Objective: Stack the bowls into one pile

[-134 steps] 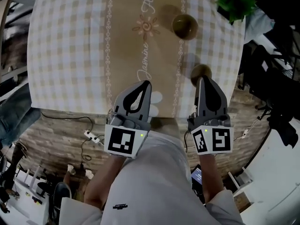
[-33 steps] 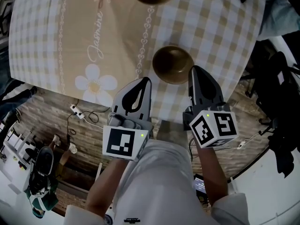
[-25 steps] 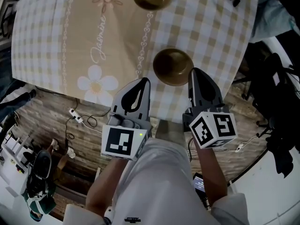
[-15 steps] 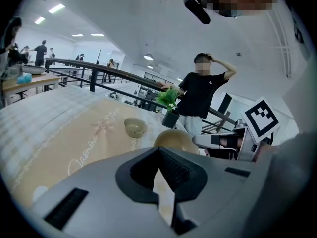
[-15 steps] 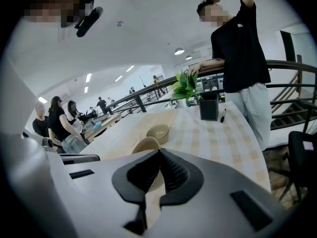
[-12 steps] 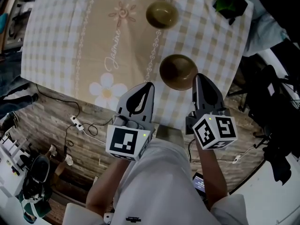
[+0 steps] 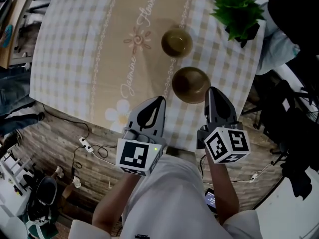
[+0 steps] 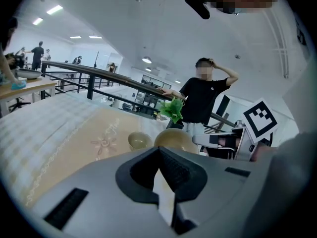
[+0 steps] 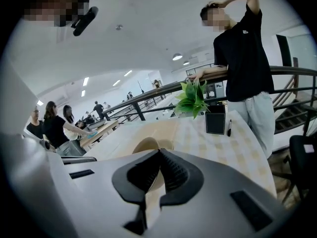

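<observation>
In the head view, a desk (image 7: 70, 59) covered with a beige-and-white checked cloth and a tan runner with script lettering (image 7: 142, 39) fills the upper half of the frame. Two round bowls stand on it, right of centre and apart from each other. The smaller olive-brown glazed bowl (image 7: 177, 42) sits higher in the frame, on the runner's edge. The larger dark brown bowl (image 7: 191, 84) sits below it and slightly to the right, nearer the desk's lower edge. Both stand upright and neither is stacked.

The left gripper (image 7: 159, 100), grey with a square-marker cube, lies at lower centre, over the cloth's near edge and left of the larger dark brown bowl. In the left gripper view its fingers (image 8: 171, 170) are pressed together with nothing between them, and both bowls show beyond them (image 8: 138, 141) (image 8: 174, 138).

The right gripper (image 7: 211, 89) points up the frame with its tips just beside the right rim of the larger dark brown bowl; whether they touch it cannot be told. In the right gripper view its fingers (image 9: 173, 172) are also closed and empty, with a bowl rim (image 9: 147, 145) just past them.

A green leafy plant in a black pot (image 7: 238, 13) stands at the upper right corner of the desk.
</observation>
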{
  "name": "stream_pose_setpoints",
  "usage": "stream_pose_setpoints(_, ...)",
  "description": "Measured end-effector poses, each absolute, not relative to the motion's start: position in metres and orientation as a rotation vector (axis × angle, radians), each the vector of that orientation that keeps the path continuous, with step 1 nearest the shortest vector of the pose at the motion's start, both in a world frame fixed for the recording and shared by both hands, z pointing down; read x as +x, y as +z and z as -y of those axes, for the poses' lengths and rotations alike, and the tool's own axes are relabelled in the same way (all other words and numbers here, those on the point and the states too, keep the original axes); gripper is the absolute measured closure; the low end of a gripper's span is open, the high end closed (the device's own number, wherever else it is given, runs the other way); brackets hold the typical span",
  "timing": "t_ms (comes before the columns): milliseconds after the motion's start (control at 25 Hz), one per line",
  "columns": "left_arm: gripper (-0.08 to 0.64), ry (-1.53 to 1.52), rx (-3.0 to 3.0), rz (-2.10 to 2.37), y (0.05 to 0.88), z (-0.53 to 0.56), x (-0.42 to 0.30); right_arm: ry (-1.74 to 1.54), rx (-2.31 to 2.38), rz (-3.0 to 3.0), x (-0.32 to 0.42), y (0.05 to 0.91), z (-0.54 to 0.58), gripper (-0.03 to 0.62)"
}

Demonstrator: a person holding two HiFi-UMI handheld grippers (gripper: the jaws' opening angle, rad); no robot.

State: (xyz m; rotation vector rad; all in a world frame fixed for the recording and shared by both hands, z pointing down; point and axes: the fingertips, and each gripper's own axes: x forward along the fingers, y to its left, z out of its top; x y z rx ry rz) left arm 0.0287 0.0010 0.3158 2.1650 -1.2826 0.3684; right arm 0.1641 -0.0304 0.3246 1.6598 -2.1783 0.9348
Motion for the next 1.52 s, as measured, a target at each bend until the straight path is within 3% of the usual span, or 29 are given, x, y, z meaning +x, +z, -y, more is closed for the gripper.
stream_pose_setpoints(1520, 0.541, 0.400, 2.164, 1.218, 0.402, 0.131, 0.004, 0.990, 1.750, 2.119, 0.123, 0.409, 0.175, 0.557)
